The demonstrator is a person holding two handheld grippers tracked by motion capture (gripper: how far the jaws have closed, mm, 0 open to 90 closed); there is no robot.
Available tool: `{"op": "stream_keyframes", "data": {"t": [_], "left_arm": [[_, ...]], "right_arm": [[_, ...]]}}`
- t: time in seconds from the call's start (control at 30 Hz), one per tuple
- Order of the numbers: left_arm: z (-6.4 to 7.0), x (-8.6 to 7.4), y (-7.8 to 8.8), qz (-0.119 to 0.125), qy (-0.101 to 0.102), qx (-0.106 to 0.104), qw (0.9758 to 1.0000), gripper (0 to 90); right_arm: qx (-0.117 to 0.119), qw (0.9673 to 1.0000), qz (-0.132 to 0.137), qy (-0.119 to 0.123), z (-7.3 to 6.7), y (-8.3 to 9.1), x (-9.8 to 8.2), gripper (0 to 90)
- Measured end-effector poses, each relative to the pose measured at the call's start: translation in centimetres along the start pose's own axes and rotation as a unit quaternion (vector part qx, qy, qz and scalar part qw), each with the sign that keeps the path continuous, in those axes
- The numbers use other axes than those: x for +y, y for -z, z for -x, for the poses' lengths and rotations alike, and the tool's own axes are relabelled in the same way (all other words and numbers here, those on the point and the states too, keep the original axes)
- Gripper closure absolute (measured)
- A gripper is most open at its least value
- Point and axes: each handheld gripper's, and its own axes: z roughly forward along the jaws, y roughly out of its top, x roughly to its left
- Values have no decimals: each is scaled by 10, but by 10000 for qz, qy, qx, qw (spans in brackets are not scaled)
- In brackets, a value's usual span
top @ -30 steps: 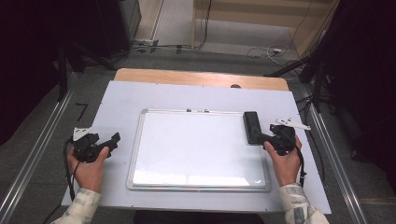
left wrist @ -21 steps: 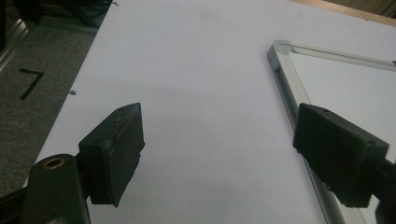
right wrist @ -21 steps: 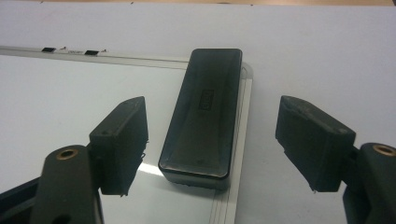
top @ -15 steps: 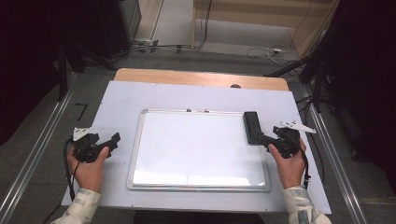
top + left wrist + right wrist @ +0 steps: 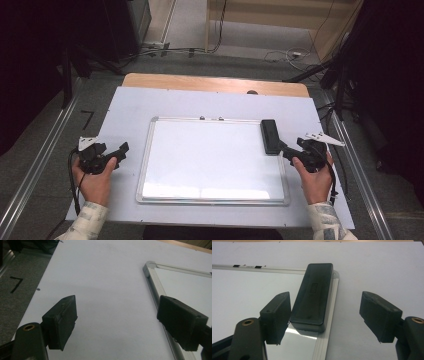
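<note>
White table top [image 5: 200, 102] over a grey floor [image 5: 45, 130]

1. The high view is dim around its edges; the floor and far corners fall into near black, while the white tabletop [image 5: 135, 105] is evenly lit.
2. A pale glare patch sits on the whiteboard [image 5: 210, 190] near its front edge.
3. In both gripper views the near fingers [image 5: 275, 315] look soft, slightly out of focus.
4. The eraser [image 5: 313, 297] casts a short shadow and shows a dull sheen.

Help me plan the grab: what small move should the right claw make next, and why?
Probably ease the right claw forward, then close. Its jaws stand open, the black eraser lies just ahead on the whiteboard's right edge, near the left pad, not yet gripped.
</note>
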Motion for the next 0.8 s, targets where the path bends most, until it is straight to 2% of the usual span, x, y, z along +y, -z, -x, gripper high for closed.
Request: {"op": "stream_keyframes", "data": {"t": [0.8], "left_arm": [[-1, 0, 1, 24, 31, -18, 10000, 172]], "right_arm": [[-118, 9999, 44, -91, 16, 19, -11, 240]]}}
